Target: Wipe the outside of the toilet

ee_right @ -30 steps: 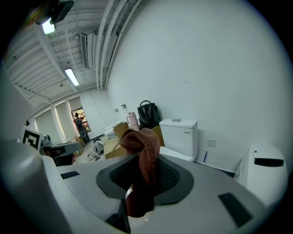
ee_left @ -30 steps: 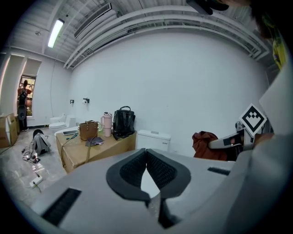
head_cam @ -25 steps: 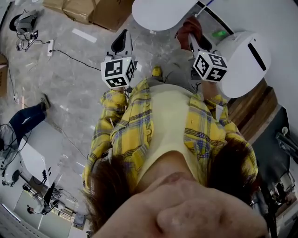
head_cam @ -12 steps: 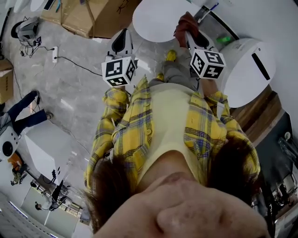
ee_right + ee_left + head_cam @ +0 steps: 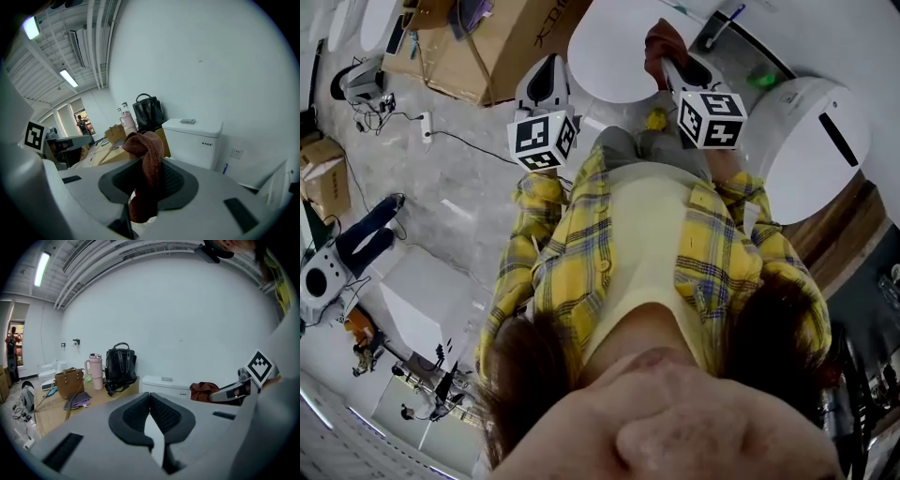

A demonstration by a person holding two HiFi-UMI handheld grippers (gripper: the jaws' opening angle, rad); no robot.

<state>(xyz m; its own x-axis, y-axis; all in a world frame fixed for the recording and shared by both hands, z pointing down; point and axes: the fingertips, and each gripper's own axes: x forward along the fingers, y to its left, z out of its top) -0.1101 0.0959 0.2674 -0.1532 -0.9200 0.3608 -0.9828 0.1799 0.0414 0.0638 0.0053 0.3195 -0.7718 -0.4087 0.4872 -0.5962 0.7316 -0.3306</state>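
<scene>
1. Two grippers are raised before the toilet (image 5: 609, 42). The right gripper (image 5: 672, 67) has its jaws clamped on a brown cloth (image 5: 659, 42), and the left gripper (image 5: 546, 82) has its jaws pressed together on nothing.
2. Since a second ago the toilet's white lid has drawn closer. The cloth, then short of the lid, now shows at its edge; whether it touches cannot be told.
3. The left gripper has kept off to the toilet's side, near it but apart.
4. Likely the approach is ending; the tank (image 5: 194, 140) ahead looks not yet wiped.

head cam looked steeply down | gripper cams sat close behind their fingers (image 5: 135, 414) | both caught the toilet tank (image 5: 165, 384) beyond them
</scene>
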